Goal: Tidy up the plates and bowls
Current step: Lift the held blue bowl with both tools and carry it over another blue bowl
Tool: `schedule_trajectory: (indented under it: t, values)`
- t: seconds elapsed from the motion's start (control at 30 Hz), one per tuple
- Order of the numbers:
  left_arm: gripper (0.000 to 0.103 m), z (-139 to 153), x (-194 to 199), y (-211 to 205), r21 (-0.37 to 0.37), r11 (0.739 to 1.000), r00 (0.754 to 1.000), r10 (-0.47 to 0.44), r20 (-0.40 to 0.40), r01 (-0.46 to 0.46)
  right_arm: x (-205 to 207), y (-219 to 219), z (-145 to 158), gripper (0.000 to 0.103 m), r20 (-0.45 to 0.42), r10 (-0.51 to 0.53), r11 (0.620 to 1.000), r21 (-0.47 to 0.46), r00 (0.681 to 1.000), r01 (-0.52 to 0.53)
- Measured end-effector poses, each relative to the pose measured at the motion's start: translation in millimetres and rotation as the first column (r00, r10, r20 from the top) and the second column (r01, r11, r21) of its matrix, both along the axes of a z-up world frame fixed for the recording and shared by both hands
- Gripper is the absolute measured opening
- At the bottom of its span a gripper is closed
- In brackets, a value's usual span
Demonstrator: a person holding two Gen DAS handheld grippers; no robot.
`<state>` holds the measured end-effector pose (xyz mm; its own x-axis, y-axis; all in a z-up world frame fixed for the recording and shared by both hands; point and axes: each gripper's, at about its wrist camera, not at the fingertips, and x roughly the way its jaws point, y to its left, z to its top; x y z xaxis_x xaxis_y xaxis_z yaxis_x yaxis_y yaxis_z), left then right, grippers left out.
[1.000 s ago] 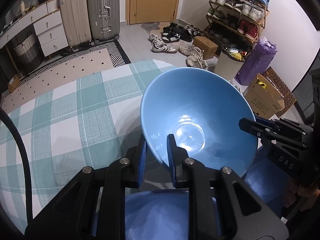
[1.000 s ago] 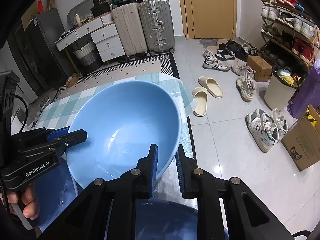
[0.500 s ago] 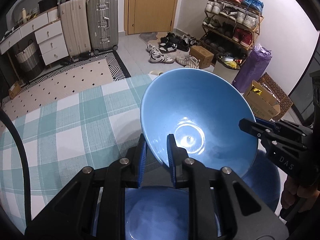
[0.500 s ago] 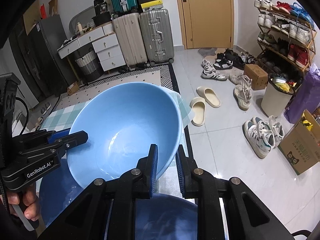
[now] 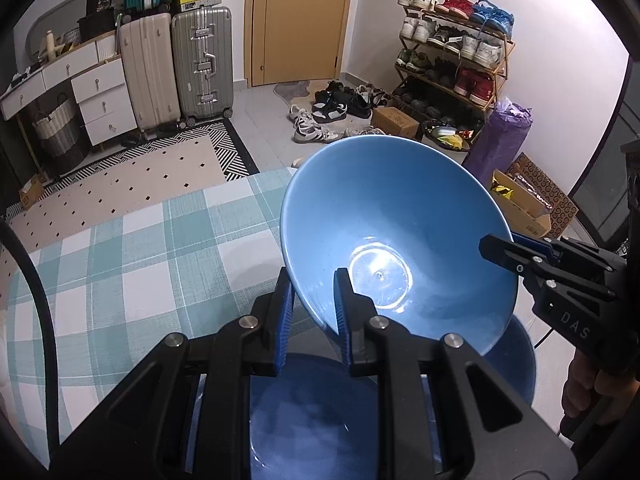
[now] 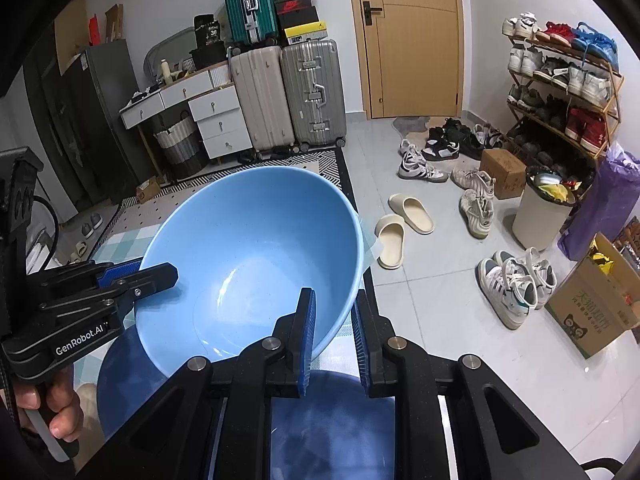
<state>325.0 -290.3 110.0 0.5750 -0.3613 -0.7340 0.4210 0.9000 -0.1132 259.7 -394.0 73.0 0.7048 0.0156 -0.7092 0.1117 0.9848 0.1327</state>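
A large light blue bowl (image 5: 392,232) is held in the air between both grippers, above the checked tablecloth (image 5: 120,264). My left gripper (image 5: 310,300) is shut on its near-left rim. My right gripper (image 6: 334,320) is shut on the opposite rim of the bowl (image 6: 248,256). Each gripper shows in the other's view, the right one (image 5: 516,254) and the left one (image 6: 148,276). Darker blue dishes (image 5: 312,416) lie below the bowl on the table, also in the right wrist view (image 6: 328,424); the grippers hide most of them.
The table's far edge (image 5: 240,178) drops to a patterned rug. Beyond stand suitcases (image 5: 200,64), white drawers (image 5: 104,100), a shoe rack (image 5: 452,64), loose shoes and slippers (image 6: 404,224), a bin (image 6: 540,208) and cardboard boxes (image 6: 596,308).
Both grippers have lifted the bowl higher; more of the room and the dishes beneath it show now. The grips on the rim are unchanged.
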Motion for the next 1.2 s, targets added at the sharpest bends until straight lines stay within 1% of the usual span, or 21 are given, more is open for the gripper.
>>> schedule_trajectory:
  t: [0.23, 0.73, 1.0, 1.2]
  values:
    - [0.017, 17.4, -21.0, 0.6, -0.004, 1.000, 1.000, -0.006, 0.024, 0.006, -18.8, 4.6, 16.9, 0.018, 0.028, -0.003, 1.000, -0.009, 1.000, 0.003]
    - [0.017, 57.0, -84.6, 14.9, 0.000, 1.000, 0.997, -0.004, 0.072, 0.004, -62.1, 26.6, 45.5, 0.019, 0.083, 0.014, 1.000, -0.014, 0.996, -0.013]
    - [0.017, 70.9, -118.3, 28.9, 0.010, 1.000, 0.996, 0.008, 0.087, -0.009, -83.5, 42.7, 52.7, 0.019, 0.102, 0.032, 0.999, -0.013, 0.994, -0.030]
    - [0.017, 73.3, -136.7, 42.0, 0.007, 1.000, 0.996, 0.022, 0.085, -0.022, -93.1, 54.7, 52.4, 0.019, 0.106, 0.045, 0.999, -0.010, 0.993, -0.044]
